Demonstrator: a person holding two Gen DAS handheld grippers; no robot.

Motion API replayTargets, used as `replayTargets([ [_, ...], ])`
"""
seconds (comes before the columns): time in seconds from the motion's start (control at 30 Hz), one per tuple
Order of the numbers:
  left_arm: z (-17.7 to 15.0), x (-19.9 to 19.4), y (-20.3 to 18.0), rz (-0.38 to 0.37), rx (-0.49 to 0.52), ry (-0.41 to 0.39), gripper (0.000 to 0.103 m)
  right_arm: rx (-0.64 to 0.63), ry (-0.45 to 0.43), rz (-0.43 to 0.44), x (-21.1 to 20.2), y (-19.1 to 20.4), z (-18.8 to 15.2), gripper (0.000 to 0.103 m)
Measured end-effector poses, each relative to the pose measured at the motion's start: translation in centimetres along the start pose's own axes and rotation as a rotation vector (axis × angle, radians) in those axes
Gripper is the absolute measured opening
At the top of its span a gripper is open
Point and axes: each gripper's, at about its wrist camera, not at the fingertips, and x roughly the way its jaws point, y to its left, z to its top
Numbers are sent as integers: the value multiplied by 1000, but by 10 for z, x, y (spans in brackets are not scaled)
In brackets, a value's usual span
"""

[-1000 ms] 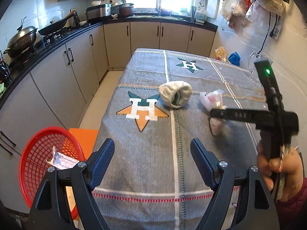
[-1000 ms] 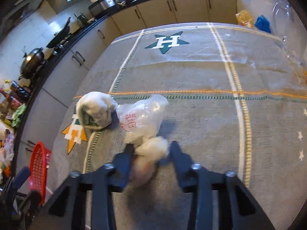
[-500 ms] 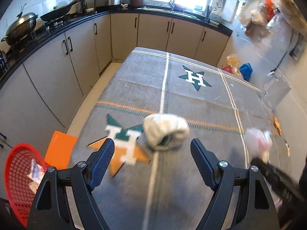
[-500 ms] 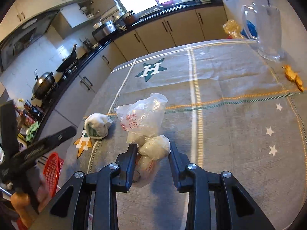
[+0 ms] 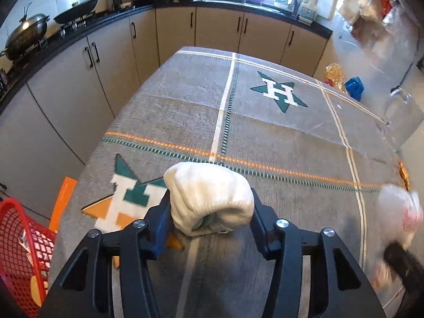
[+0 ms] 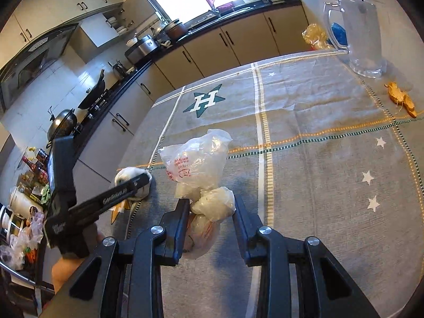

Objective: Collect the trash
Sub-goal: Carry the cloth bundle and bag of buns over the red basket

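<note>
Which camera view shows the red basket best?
The left wrist view. The red basket stands at its lower left edge, beside the table, mesh wall and some contents visible. The right wrist view shows no basket.

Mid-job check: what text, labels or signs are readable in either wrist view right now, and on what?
"H": white letter in the green star woven into the grey tablecloth.
"H": white letter in the green-and-orange star beside the white rolled cloth.
Red print on the clear plastic bag: too blurred to read.
Embossed lettering on the left gripper: unreadable.
</note>
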Motion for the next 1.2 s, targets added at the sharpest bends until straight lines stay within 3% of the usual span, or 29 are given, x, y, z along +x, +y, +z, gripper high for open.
replayTargets([
  [0.27, -54, -51, 8, -36, 15, -104, 50, -59, 13, -5, 9, 12, -7, 35],
  [0.53, -69, -74, 4, 36, 43, -249, 50, -157, 28, 0, 19, 32, -18, 35],
  [1.2, -74, -70, 12, 113, 36, -256, 51, -259, 0, -103, 26, 45, -26, 35],
])
